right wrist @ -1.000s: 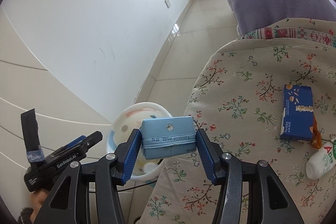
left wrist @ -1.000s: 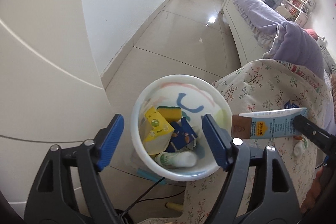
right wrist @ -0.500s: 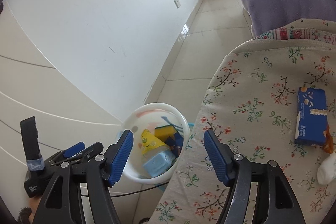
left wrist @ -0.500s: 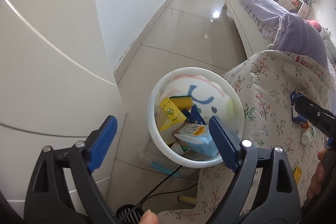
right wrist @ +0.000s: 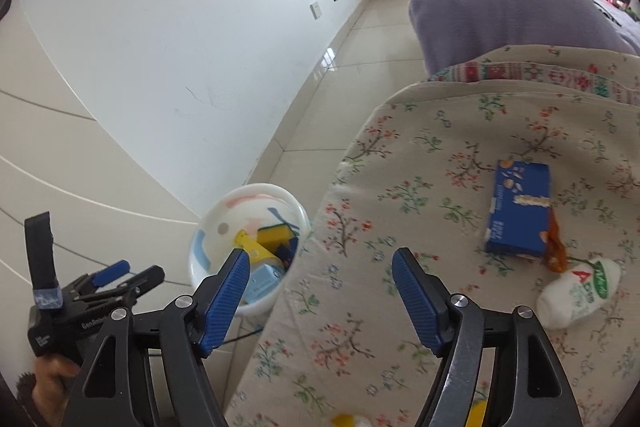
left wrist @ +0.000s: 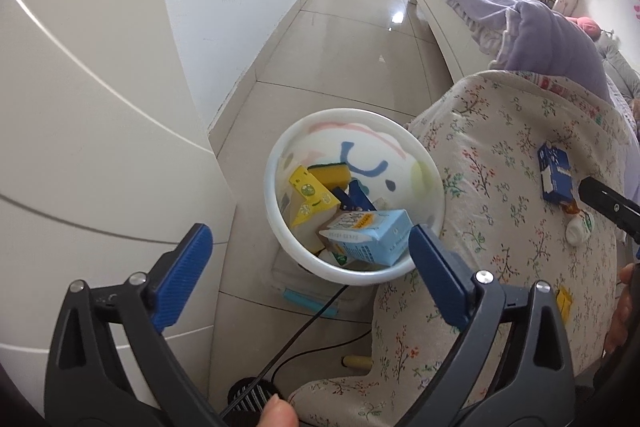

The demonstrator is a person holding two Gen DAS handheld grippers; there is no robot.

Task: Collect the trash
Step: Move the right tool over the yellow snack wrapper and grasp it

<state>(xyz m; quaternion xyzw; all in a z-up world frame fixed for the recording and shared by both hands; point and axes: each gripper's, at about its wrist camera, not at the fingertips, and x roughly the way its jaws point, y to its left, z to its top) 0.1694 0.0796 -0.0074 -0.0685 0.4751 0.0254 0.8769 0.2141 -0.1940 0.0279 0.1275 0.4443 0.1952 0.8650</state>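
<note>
The right gripper (right wrist: 320,295) has just opened, dropping the light-blue carton (left wrist: 370,237) into the bin (left wrist: 354,269).

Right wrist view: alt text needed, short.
The right hand-held gripper hangs open and empty over the edge of a floral cloth, where a blue carton and a small white bottle lie. Below left, a white bin holds cartons and a sponge.

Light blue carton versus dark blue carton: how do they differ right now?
The light blue carton lies tilted inside the white bin, on top of other trash; the dark blue carton lies flat on the floral cloth, not yet collected. One is pale blue, the other deep blue. Both are box-shaped drink cartons, and neither is gripped.
</note>
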